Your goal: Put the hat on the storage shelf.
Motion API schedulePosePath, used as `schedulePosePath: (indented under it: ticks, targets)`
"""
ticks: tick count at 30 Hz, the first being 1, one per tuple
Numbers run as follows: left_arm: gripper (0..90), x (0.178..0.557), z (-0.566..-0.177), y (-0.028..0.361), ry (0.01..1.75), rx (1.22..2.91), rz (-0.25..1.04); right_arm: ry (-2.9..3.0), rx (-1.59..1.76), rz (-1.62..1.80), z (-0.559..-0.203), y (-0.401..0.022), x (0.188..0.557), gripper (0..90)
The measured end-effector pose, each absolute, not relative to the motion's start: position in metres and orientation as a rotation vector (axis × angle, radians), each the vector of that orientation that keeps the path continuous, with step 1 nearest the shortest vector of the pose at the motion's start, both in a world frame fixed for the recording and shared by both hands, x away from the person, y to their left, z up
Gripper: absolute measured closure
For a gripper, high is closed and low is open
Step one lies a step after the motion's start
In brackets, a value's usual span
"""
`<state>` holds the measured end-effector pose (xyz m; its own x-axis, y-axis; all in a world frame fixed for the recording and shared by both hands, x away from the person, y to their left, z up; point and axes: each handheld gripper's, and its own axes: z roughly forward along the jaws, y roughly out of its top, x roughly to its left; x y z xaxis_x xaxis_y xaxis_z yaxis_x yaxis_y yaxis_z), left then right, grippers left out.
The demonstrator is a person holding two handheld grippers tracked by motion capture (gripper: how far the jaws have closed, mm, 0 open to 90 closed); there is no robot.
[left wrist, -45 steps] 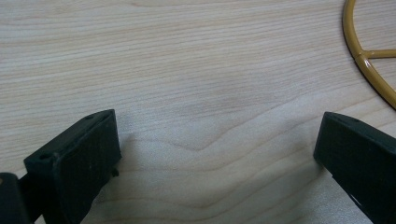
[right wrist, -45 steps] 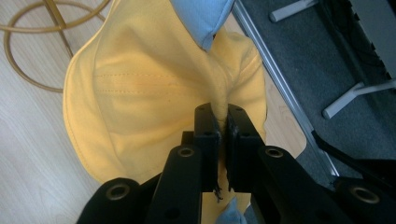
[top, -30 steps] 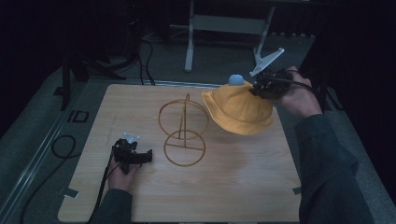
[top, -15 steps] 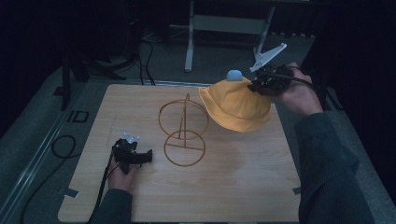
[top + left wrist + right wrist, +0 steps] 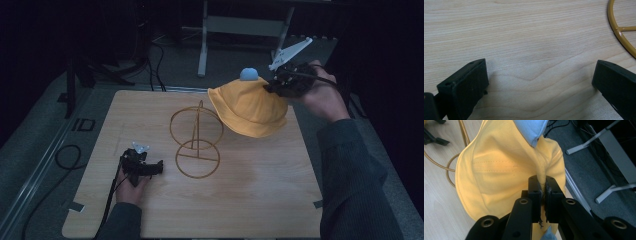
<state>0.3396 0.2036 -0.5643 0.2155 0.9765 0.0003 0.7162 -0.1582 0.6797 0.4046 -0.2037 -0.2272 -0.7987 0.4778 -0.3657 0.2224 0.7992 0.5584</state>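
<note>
A yellow cloth hat (image 5: 250,107) with a pale blue tip (image 5: 248,74) hangs above the table's far right part. My right gripper (image 5: 274,86) is shut on a fold of the hat (image 5: 499,170), its jaws pinching the fabric (image 5: 543,191). A golden wire stand (image 5: 196,137), an upright ring on a round base, sits at the table's middle, just left of the hat. My left gripper (image 5: 155,167) rests on the wood at the near left, open, with bare table between its jaws (image 5: 539,82). An arc of the stand's base (image 5: 621,35) lies ahead of it.
The wooden table (image 5: 250,200) has dark floor around it. A grey metal frame (image 5: 240,25) stands behind the far edge, and cables (image 5: 65,155) lie on the floor at the left.
My right gripper has lifted the hat a little higher above the table. The left gripper has stayed where it was.
</note>
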Motion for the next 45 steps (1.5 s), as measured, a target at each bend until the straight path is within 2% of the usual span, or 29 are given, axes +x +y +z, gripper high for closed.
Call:
schedulePosePath:
  ticks: [26,45]
  targets:
    - [0.4,0.34,-0.564,0.204,1.56,1.941,0.61,2.536,0.357,0.734,-0.215,-0.147,0.398,84.9]
    - [0.4,0.34,-0.564,0.204,1.561,1.941,0.61,2.599,0.268,0.707,-0.229,-0.105,0.398,84.6]
